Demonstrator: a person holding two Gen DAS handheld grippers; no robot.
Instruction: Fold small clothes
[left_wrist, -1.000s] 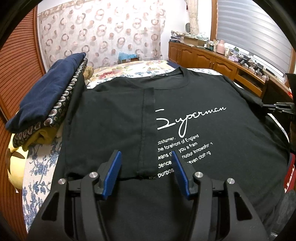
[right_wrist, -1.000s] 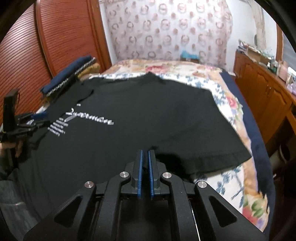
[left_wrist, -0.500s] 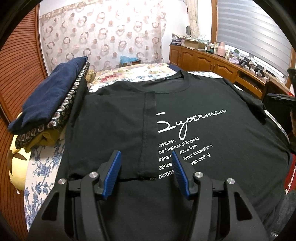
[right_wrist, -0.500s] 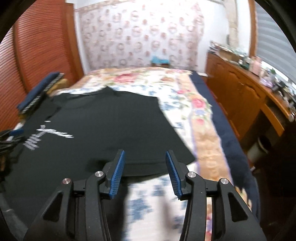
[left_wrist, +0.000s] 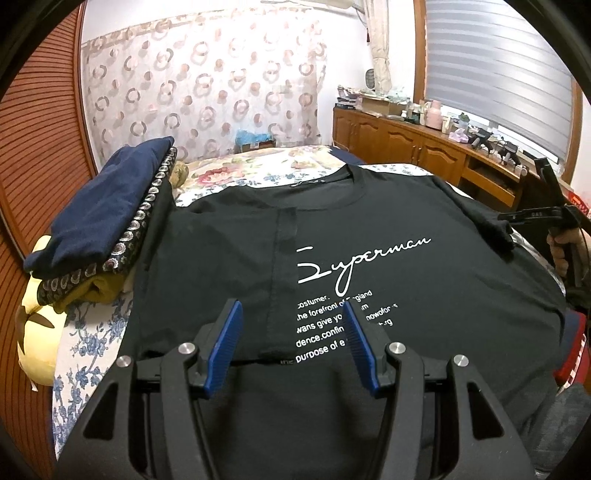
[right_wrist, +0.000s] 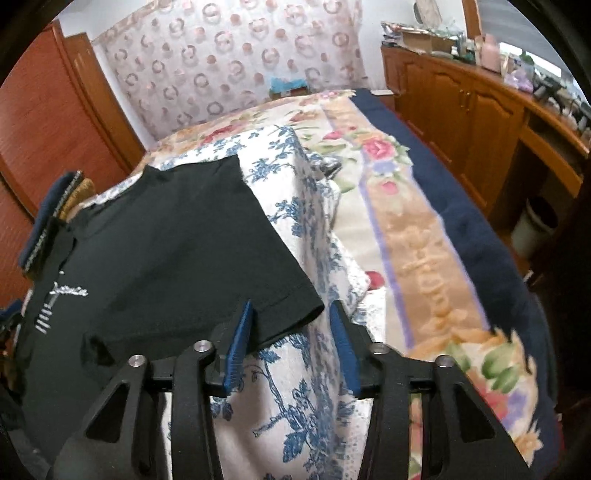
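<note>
A black T-shirt (left_wrist: 406, 280) with white "Superman" print lies flat on the bed, its left side folded in over the front. My left gripper (left_wrist: 291, 308) hovers open above the shirt's lower part, with nothing between its blue pads. In the right wrist view the same shirt (right_wrist: 177, 236) stretches off to the left. Its right sleeve (right_wrist: 280, 291) ends at my right gripper (right_wrist: 291, 306). The jaws there are closing, the sleeve's hem corner lies between them, and the pads do not press on it. A hand (left_wrist: 561, 251) holds that gripper at the right edge.
A stack of folded clothes (left_wrist: 103, 206) sits at the shirt's left, by a yellow pillow (left_wrist: 37, 332). Flowered bedding (right_wrist: 406, 221) spreads to the right of the sleeve. Wooden cabinets (right_wrist: 461, 103) line the right wall, with a waste bin (right_wrist: 535, 225) below.
My right gripper went from shut to open, swung right off the shirt's body to the right sleeve, and rolled. The left gripper stays where it was, still open.
</note>
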